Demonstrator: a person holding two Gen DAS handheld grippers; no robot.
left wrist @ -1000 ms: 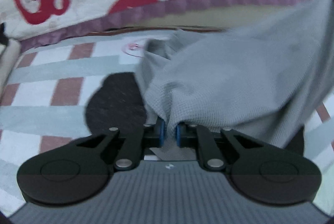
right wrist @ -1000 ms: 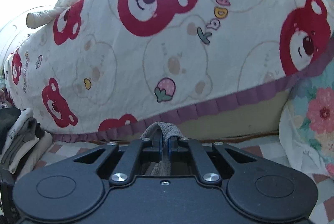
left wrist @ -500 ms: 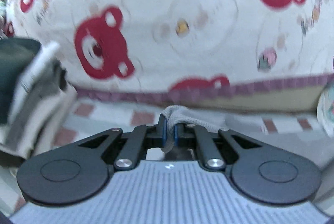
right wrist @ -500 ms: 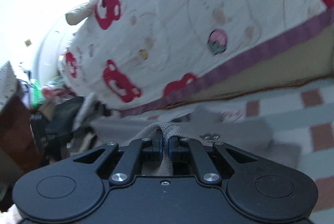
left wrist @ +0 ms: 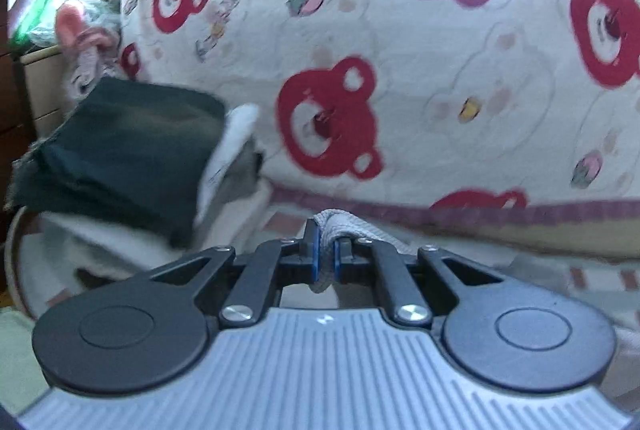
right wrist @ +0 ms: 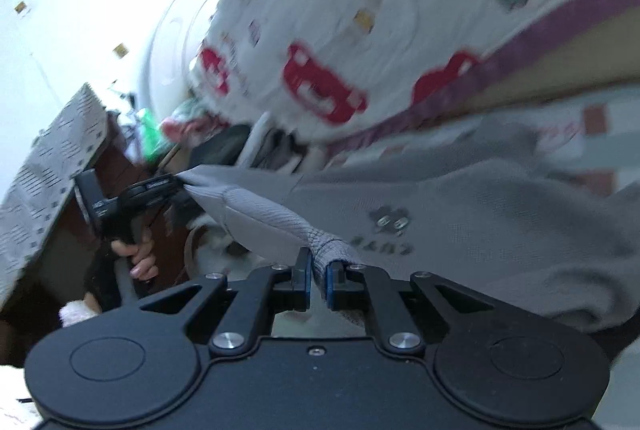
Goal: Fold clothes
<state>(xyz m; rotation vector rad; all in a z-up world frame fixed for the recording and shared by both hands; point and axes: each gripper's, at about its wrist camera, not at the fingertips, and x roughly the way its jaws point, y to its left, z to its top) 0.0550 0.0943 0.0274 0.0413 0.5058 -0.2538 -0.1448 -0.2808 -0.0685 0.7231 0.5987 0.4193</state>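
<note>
Both tools, left [left wrist: 326, 254] and right [right wrist: 318, 280], pinch a grey garment [right wrist: 460, 213]; its print is unreadable.

the left gripper [left wrist: 325, 250] fills the lower part of its frame: a pale grey ribbed housing with a small white mark at its top centre, and two matt black round lobes, each with a raised disc. black link arms run inward, each pinned by a silver screw, to short black fingers [left wrist: 310, 250] faced with blue pads. the right gripper [right wrist: 318, 280] has the same shape, but its body is plain black with one small screw at centre. at the left of that frame, a hand [right wrist: 134, 256] wraps a black handle.
</note>
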